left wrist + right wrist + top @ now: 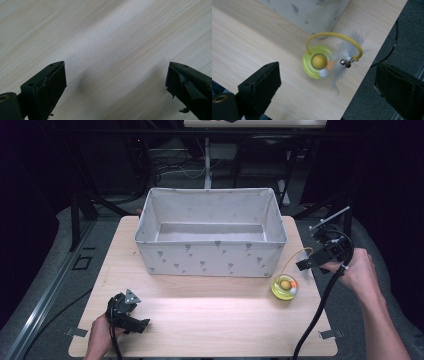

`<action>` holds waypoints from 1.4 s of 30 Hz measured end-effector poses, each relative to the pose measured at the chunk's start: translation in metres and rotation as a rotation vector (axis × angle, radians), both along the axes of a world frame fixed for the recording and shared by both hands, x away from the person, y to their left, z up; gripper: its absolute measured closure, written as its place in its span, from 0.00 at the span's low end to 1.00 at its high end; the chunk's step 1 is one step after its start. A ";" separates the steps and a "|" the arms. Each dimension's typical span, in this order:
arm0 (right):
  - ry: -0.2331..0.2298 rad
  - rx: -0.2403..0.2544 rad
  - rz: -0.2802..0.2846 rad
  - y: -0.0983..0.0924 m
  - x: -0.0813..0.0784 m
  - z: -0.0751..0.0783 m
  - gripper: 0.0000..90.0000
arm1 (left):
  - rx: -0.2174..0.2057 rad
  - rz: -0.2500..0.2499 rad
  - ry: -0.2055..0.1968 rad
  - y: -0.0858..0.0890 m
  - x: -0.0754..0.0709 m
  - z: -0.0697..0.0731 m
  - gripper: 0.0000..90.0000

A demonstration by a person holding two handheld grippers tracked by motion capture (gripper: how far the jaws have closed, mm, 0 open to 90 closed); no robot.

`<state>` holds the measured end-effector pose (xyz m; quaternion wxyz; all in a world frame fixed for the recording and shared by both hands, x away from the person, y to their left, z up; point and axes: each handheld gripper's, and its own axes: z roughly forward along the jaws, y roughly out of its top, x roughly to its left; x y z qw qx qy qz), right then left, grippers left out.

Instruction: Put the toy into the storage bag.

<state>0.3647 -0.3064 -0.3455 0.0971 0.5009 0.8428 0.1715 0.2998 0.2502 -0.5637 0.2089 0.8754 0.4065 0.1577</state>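
Two grippers are in play, and both stand with their jaws spread wide and nothing between them; the right gripper (306,265) hovers at the right edge of the table (210,320), its jaws aimed down and inward at a small cat toy (284,287), while the left gripper (131,320) rests low near the front left corner, pointed across bare wood.

Outward from the right gripper, the cat toy sits on the table near the right edge, just in front of the right front corner of the fabric bin (210,257); it is a lime-green round base with a yellow ball in it, and a thin yellow wire arches up from the base toward the gripper. The bin stands open at the back middle of the table, and its floor looks empty.

As a judgement, the work is at its start; the toy is untouched and not yet gripped, the likely aim being to lift it into the bin, so the closing, the lift and the placing are all left to do.

The right gripper view adds what the high view cannot resolve: the cat toy (318,61) carries a pale feather tuft (344,65) and a small bell (345,62) at the end of the arch, and the toy lies between the lines of the two jaws but beyond their tips. The left gripper view gives the table (107,45) as plain wood grain between separated jaws.
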 end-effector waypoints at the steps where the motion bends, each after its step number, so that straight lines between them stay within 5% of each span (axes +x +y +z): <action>1: 0.000 0.006 0.004 0.001 0.005 0.004 0.07 | -0.001 0.000 0.003 0.000 0.000 0.000 0.04; 13: 0.013 -0.020 0.043 0.017 0.029 0.014 0.18 | 0.002 0.000 0.002 0.000 0.000 0.000 0.04; 20: 0.073 -0.040 0.074 0.023 0.038 0.004 0.41 | 0.005 -0.001 0.000 0.000 0.000 0.000 0.04; 32: 0.109 -0.074 0.115 0.028 0.037 -0.012 0.67 | 0.005 0.001 0.002 0.001 0.000 0.000 0.04; 38: 0.146 -0.105 0.160 0.032 0.035 -0.018 0.66 | 0.006 0.000 0.001 0.001 0.000 0.000 0.04; 42: 0.145 -0.123 0.172 0.034 0.033 -0.021 0.73 | 0.006 0.001 0.001 0.001 0.000 0.000 0.04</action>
